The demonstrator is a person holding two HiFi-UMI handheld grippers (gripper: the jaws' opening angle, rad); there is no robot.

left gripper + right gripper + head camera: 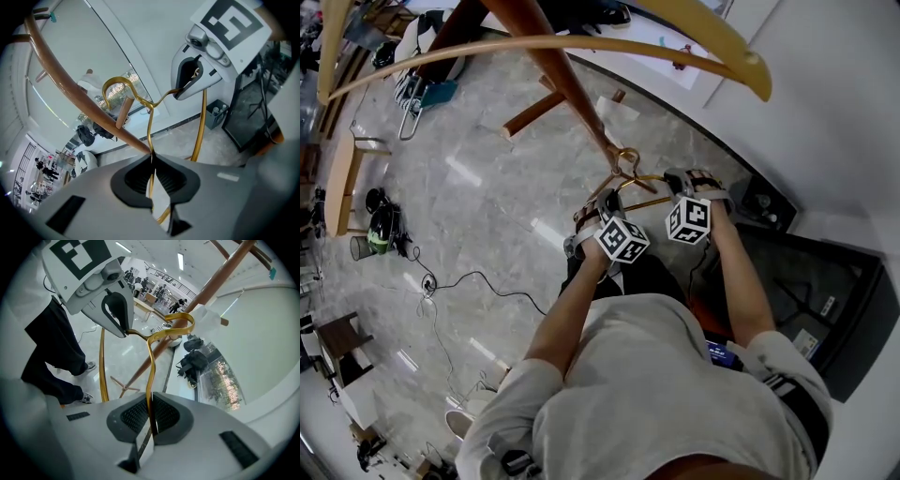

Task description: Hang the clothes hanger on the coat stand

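A gold wire clothes hanger point(630, 176) is held up against the brown wooden coat stand point(555, 67) by both grippers. My left gripper point(151, 161) is shut on one wire arm of the hanger point(150, 126). Its hook point(117, 85) curls just over a short peg point(123, 111) on the slanting pole; whether it rests on the peg I cannot tell. My right gripper point(151, 416) is shut on the other wire arm point(150, 366), with the hook point(182, 324) against the pole point(213, 281). In the head view the left gripper point(606, 202) and right gripper point(679, 184) sit side by side below the hook.
Curved pale wooden arms of the stand point(581, 41) arch overhead. A black case point(811, 291) lies on the floor at the right by the white wall. Cables point(459, 279), a bench point(342, 178) and bags lie to the left on the marble floor.
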